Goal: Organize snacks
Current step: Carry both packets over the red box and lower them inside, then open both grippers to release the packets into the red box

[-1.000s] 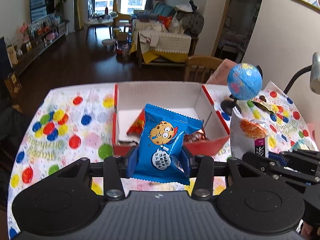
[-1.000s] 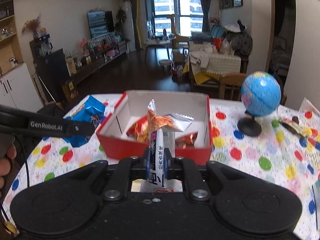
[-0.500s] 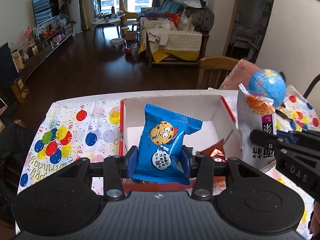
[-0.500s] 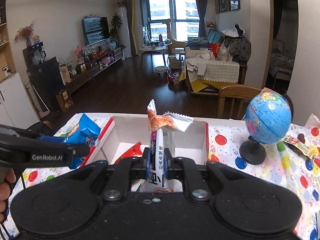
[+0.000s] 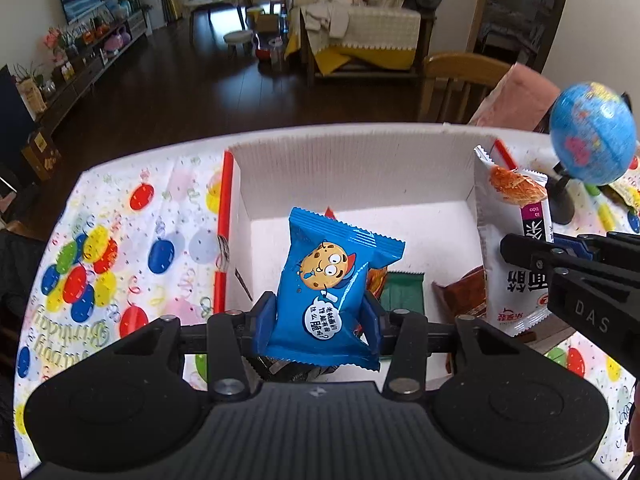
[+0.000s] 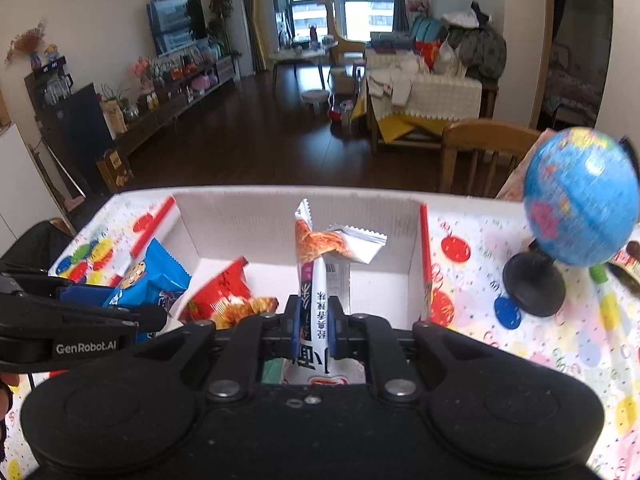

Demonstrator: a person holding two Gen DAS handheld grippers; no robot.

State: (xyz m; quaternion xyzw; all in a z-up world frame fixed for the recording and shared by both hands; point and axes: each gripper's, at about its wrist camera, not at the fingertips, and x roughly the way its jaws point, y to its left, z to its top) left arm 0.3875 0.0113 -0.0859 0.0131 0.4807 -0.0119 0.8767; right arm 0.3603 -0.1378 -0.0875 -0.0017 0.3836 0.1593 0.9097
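Note:
My left gripper point(image 5: 320, 320) is shut on a blue cookie packet point(image 5: 328, 284) and holds it over the near left part of the red-and-white cardboard box point(image 5: 352, 168). My right gripper point(image 6: 314, 330) is shut on a white snack packet point(image 6: 316, 280) with an orange picture, held upright over the box's point(image 6: 296, 216) near right part. The white packet point(image 5: 512, 248) also shows at the right of the left wrist view, and the blue packet point(image 6: 148, 280) at the left of the right wrist view. Red point(image 6: 224, 292), green point(image 5: 402, 292) and brown point(image 5: 464, 296) packets lie inside the box.
The box stands on a tablecloth point(image 5: 120, 240) printed with balloons. A small blue globe point(image 6: 576, 200) on a black stand sits to the right of the box, with small wrapped items behind it. A wooden chair point(image 6: 480, 152) stands beyond the table's far edge.
Both grippers have moved forward and down over the box, still gripping their packets. The box now fills more of both views, and the globe has shifted to the right edge.

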